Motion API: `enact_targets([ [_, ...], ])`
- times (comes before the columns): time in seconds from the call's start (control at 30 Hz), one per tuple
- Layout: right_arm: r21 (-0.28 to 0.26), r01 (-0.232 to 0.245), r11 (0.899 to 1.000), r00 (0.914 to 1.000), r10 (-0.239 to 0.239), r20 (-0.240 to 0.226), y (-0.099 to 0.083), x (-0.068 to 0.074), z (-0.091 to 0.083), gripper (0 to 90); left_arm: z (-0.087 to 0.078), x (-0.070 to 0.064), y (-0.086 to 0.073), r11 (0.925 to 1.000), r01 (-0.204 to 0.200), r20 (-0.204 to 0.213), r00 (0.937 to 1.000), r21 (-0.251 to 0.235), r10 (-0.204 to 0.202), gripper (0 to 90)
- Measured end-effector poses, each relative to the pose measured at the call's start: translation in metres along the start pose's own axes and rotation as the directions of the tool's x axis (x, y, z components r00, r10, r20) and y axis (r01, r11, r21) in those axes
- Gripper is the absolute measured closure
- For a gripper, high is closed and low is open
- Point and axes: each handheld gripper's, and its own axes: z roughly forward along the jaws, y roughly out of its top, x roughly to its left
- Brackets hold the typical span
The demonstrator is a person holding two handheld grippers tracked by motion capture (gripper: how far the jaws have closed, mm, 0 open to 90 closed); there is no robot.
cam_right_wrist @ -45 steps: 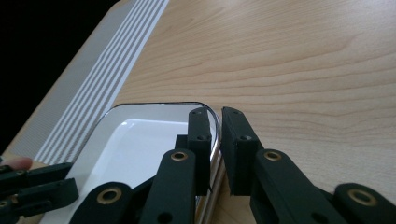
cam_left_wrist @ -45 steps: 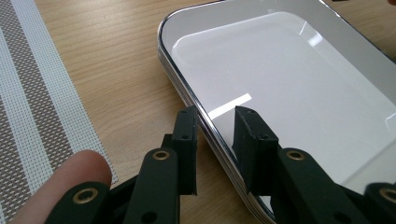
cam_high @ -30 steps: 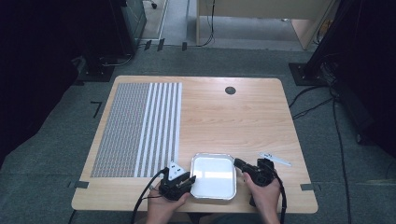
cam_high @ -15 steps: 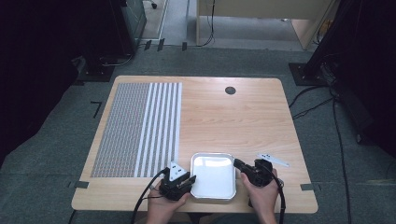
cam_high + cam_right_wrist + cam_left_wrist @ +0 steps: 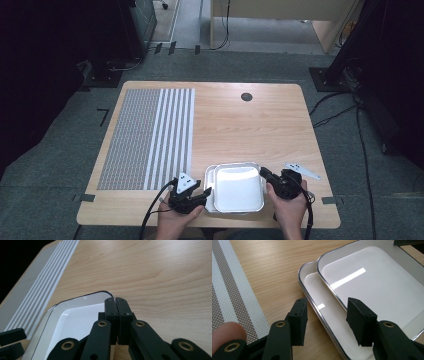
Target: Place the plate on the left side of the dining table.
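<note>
Two white trays with metal rims lie stacked near the table's front edge. The upper tray (image 5: 237, 189) (image 5: 374, 290) (image 5: 75, 322) sits shifted right, baring the lower tray's (image 5: 209, 186) (image 5: 312, 282) left strip. My left gripper (image 5: 202, 193) (image 5: 325, 315) is open, its jaws straddling the lower tray's left rim without touching it. My right gripper (image 5: 263, 174) (image 5: 115, 301) is shut on the upper tray's right rim near its far corner. My left gripper's jaws (image 5: 10, 340) also show beyond the tray in the right gripper view.
A grey and white striped placemat (image 5: 150, 137) (image 5: 227, 290) (image 5: 37, 290) covers the table's left part. A round black cable hole (image 5: 246, 96) sits near the far edge. Bare wood (image 5: 250, 130) lies beyond the trays. Cables and furniture stand on the floor around the table.
The upper tray has slid slightly to the right with my right gripper, baring the lower tray's left strip. My left gripper has barely moved.
</note>
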Motion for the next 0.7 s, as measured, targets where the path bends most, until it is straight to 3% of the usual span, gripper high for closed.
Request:
enact_targets([
  [0.17,-0.002,0.011,1.0,0.9996,-0.011,0.025,0.003,-0.002,-0.001,86.9,0.0,-0.003,0.0,1.0,-0.007,0.007,1.0,-0.002,0.007,52.3],
  [0.33,0.011,0.06,0.998,0.9973,-0.06,0.043,0.006,0.005,0.005,80.4,-0.001,-0.008,0.001,1.0,-0.008,0.027,0.9996,-0.002,0.008,54.0],
  [0.43,0.024,0.092,0.995,0.9936,-0.093,0.064,0.004,0.008,0.008,80.1,0.0,-0.01,0.001,1.0,-0.001,0.055,0.9985,0.001,0.001,58.2],
  [0.5,0.064,0.108,0.992,0.9889,-0.114,0.095,0.002,0.01,0.014,84.3,0.001,-0.014,0.0,0.9999,0.01,0.091,0.9958,0.01,-0.011,59.3],
  [0.67,0.062,0.093,0.994,0.9887,-0.1,0.112,0.0,0.012,0.017,87.9,0.004,-0.018,-0.001,0.9993,0.007,0.101,0.9949,0.036,-0.011,61.2],
  [0.7,0.049,0.057,0.997,0.9907,-0.063,0.121,-0.002,0.01,0.017,89.0,0.004,-0.019,-0.002,0.9991,0.012,0.109,0.9939,0.042,-0.017,60.7],
])
